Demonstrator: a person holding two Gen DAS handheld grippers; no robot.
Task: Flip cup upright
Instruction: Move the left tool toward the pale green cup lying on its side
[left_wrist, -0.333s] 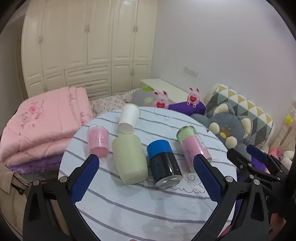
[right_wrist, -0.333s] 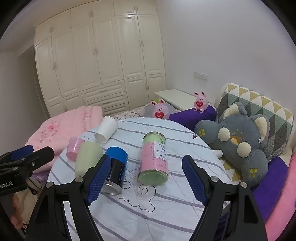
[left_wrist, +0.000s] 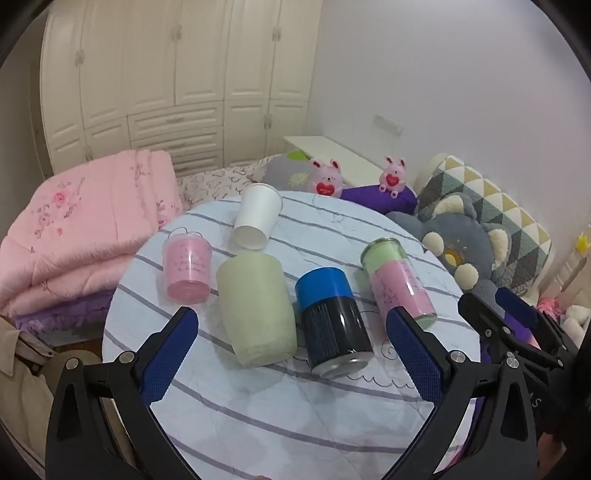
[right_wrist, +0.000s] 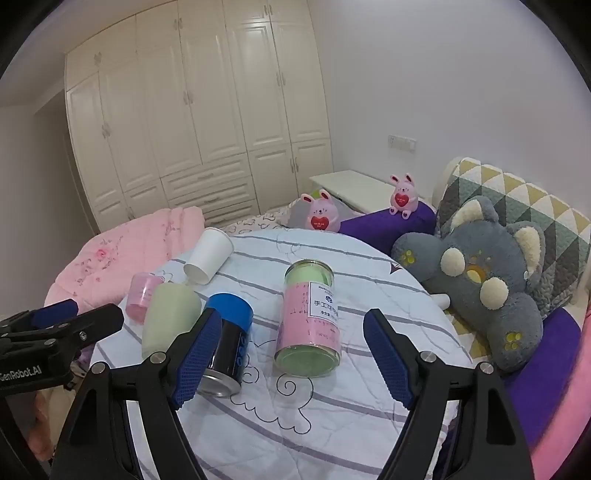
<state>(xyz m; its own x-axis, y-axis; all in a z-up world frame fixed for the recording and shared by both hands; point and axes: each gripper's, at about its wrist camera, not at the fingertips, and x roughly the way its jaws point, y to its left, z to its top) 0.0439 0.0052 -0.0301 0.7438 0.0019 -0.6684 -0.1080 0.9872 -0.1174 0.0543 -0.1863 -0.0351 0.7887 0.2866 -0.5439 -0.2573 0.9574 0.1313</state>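
Both views: soft, even indoor light, slightly dim with a cool cast. Shadows under the cups faint and diffuse. No harsh glare. Heavy fisheye bending, black vignette in corners. Wardrobe (right_wrist: 207, 122) lines bow outward. Focus acceptable throughout, slight softness at edges.

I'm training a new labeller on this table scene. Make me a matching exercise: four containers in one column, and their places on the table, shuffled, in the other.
Containers:
1. white paper cup
2. pale green cup
3. blue-lidded black can
4. tall pink-and-green jar

Places, in the left wrist view:
A. lying between the green cup and the tall jar
B. farthest back, on its side
C. farthest right
D. directly in front of the white cup

Pairs: 1-B, 2-D, 3-A, 4-C
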